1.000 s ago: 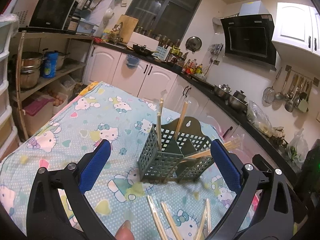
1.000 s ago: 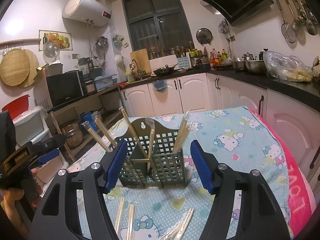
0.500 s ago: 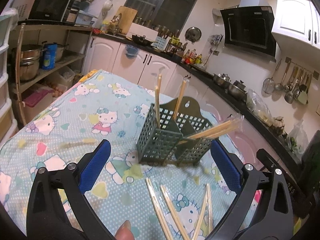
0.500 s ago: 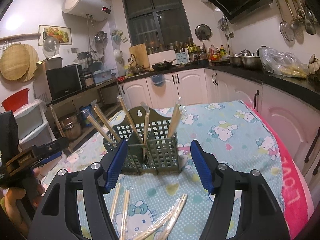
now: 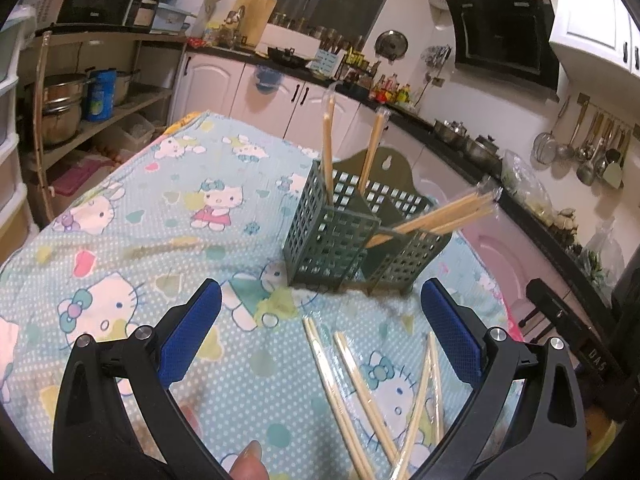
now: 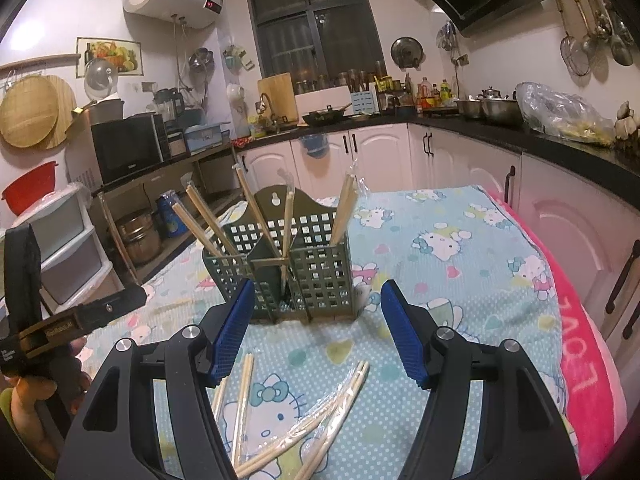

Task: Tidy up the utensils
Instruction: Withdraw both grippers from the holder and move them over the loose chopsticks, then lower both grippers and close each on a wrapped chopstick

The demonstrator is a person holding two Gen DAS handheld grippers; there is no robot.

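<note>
A dark green lattice utensil holder [image 5: 352, 236] stands on the table, also in the right wrist view [image 6: 296, 276]. Several wrapped chopstick pairs stand in its compartments [image 5: 432, 216] [image 6: 260, 208]. More wrapped chopsticks lie loose on the cloth in front of it [image 5: 360, 392] [image 6: 304, 428]. My left gripper [image 5: 320, 336] is open and empty, held above the loose chopsticks, short of the holder. My right gripper [image 6: 318, 332] is open and empty, just in front of the holder, above the loose chopsticks.
The table has a light blue cartoon-cat cloth [image 5: 132, 240] with a pink edge [image 6: 576, 344] on the right. White cabinets and a black counter [image 6: 500, 136] run behind. Open shelves with pots [image 5: 64, 108] stand to the left. The left gripper's body [image 6: 52, 320] shows at the left.
Both grippers have drawn back from the holder and tipped down, so more loose chopsticks show in front. Both stay open and empty.
</note>
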